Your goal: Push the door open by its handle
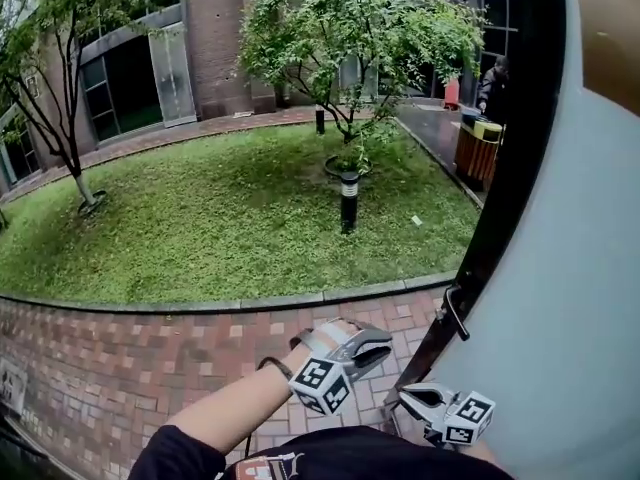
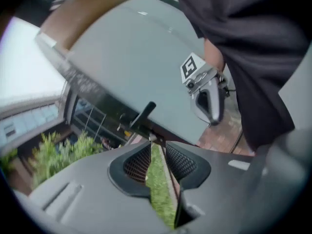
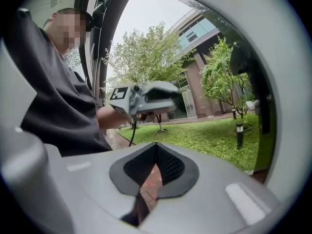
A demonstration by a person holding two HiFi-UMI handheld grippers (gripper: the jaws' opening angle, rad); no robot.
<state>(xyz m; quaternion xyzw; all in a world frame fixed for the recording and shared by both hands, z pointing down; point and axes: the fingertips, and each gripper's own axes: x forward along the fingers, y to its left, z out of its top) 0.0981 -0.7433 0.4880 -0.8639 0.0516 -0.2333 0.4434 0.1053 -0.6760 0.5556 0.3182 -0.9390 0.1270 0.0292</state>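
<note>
1. The grey door point(image 1: 560, 268) fills our head view from 1 to 5 o'clock, standing open onto a courtyard. Its dark lever handle point(image 1: 456, 311) sits on the door's edge at about 4 o'clock from the middle of the view.
2. The left gripper point(image 1: 383, 351) is near the handle at its 8 o'clock and does not touch it. In the left gripper view its jaws stand apart with only grass showing between them, and the handle point(image 2: 144, 113) juts out at 12 o'clock just beyond the tips.
3. The right gripper point(image 1: 405, 398) is at 5 o'clock in the head view, below the handle and close to the door's lower edge. In its own view the jaw tips meet with nothing between them.
4. Each gripper shows in the other's view, the right gripper point(image 2: 214, 120) at 2 o'clock and the left gripper point(image 3: 173, 99) at 12 o'clock.
5. Brick paving point(image 1: 120, 368) runs under our arms from 6 to 9 o'clock.
6. A lawn point(image 1: 230, 228) lies beyond the paving, with a tree point(image 1: 350, 28) at 12 o'clock and a bollard lamp point(image 1: 348, 200) under it.
7. Bins point(image 1: 478, 148) stand at 2 o'clock, and a person point(image 1: 493, 83) stands behind them.
</note>
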